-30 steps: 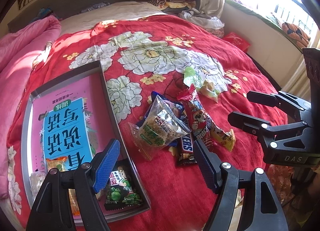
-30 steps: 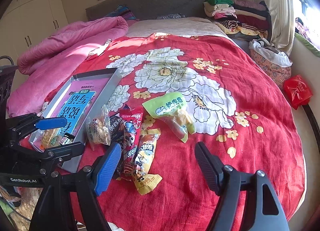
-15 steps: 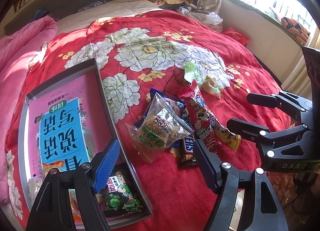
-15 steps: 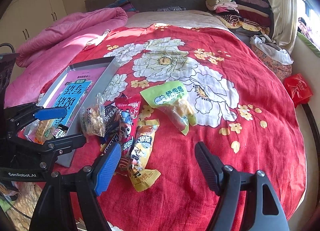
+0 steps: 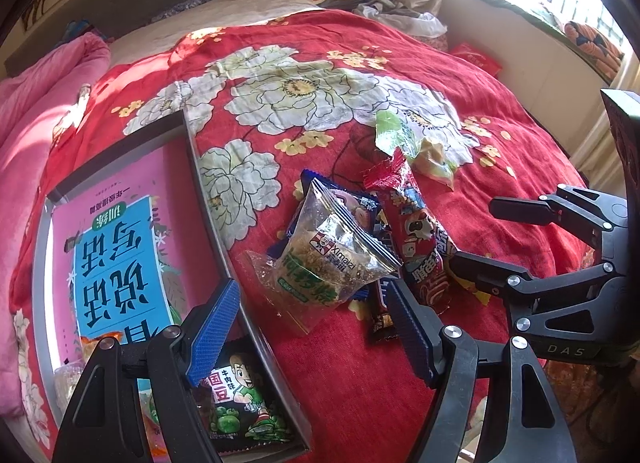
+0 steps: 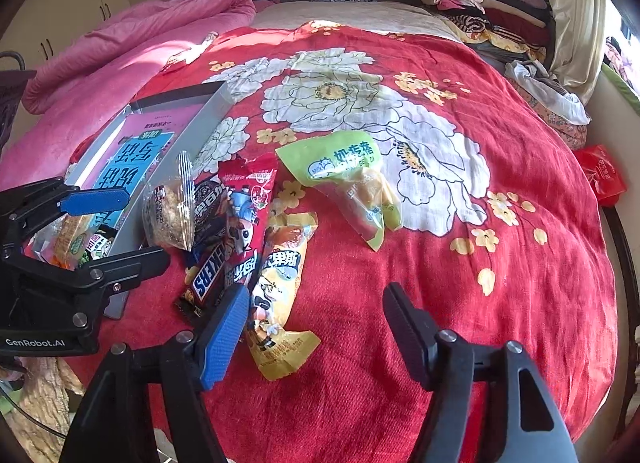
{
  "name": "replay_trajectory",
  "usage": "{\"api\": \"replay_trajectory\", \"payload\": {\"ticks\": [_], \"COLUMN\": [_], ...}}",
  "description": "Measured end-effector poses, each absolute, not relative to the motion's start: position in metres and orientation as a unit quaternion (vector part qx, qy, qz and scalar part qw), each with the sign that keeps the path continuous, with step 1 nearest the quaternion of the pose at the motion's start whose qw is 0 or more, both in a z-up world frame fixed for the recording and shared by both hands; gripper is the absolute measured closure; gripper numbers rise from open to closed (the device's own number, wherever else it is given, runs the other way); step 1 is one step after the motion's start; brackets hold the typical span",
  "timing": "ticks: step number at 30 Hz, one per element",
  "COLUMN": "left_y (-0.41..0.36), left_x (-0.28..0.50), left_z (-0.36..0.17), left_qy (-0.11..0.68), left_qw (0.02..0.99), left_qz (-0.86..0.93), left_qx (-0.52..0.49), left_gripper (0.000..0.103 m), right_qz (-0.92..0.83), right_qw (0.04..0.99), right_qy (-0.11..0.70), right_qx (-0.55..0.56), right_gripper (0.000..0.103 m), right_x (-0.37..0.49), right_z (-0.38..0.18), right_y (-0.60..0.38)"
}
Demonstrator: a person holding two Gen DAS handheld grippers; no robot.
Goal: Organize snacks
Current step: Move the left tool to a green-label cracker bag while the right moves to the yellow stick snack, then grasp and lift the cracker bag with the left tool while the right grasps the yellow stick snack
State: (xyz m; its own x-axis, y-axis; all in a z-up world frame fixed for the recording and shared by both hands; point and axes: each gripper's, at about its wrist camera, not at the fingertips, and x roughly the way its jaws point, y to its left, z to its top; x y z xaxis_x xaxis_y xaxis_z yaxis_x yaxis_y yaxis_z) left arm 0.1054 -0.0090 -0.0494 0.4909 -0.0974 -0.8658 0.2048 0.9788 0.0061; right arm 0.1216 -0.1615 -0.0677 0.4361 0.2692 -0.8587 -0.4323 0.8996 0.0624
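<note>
A loose pile of snacks lies on the red flowered bedspread (image 6: 440, 263): a clear Ximaizi pack (image 5: 328, 259), a Snickers bar (image 6: 208, 283), a red pack (image 6: 244, 215), a yellow pack (image 6: 280, 283) and a green pack (image 6: 344, 171). Left of the pile stands a grey tray (image 5: 208, 199) holding a pink and blue book (image 5: 116, 255) and a green-pea pack (image 5: 240, 403). My left gripper (image 5: 310, 303) hangs open over the tray's near right rim. My right gripper (image 6: 316, 299) is closing, its blue pad beside the yellow pack, with no pad pressing on anything.
A pink quilt (image 6: 120, 47) is bunched along the bed's left side. Folded clothes (image 6: 480, 3) are stacked at the far right corner. A red bag (image 6: 604, 175) lies off the bed's right edge, below a windowsill (image 5: 540, 23).
The right gripper's jaws have narrowed, and it has come closer to the near end of the snack pile. The left gripper has hardly moved.
</note>
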Motion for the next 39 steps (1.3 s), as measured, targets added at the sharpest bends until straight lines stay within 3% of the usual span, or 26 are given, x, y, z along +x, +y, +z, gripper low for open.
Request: {"api": "replay_trajectory", "payload": {"ticks": [6,23,31,34,39], "left_y": [-0.007,-0.014,-0.015,-0.012,-0.007], "left_x": [0.108,0.112,0.115,0.116,0.117], "left_z": [-0.053,-0.058,-0.061,-0.061,-0.062], "left_qy": [0.495,0.485,0.482,0.481,0.483], "left_qw": [0.863,0.866,0.867,0.868,0.867], "left_qz": [-0.087,-0.1,-0.103,-0.107,-0.114], "left_qx": [0.051,0.068,0.068,0.058,0.039], "left_gripper": [0.026,0.026,0.026,0.038,0.046], "right_qz": [0.203,0.211,0.221,0.225,0.227], "right_qw": [0.841,0.835,0.835,0.835,0.835], "right_qy": [0.491,0.503,0.502,0.5,0.501], "right_qx": [-0.099,-0.079,-0.047,-0.04,-0.028], "right_gripper": [0.047,0.057,0.076,0.081,0.083], "right_x": [0.125,0.144,0.148,0.147,0.148], "right_z": [-0.074,-0.089,-0.089,-0.088,-0.087], "right_y": [-0.158,-0.149,-0.154,-0.154,-0.156]}}
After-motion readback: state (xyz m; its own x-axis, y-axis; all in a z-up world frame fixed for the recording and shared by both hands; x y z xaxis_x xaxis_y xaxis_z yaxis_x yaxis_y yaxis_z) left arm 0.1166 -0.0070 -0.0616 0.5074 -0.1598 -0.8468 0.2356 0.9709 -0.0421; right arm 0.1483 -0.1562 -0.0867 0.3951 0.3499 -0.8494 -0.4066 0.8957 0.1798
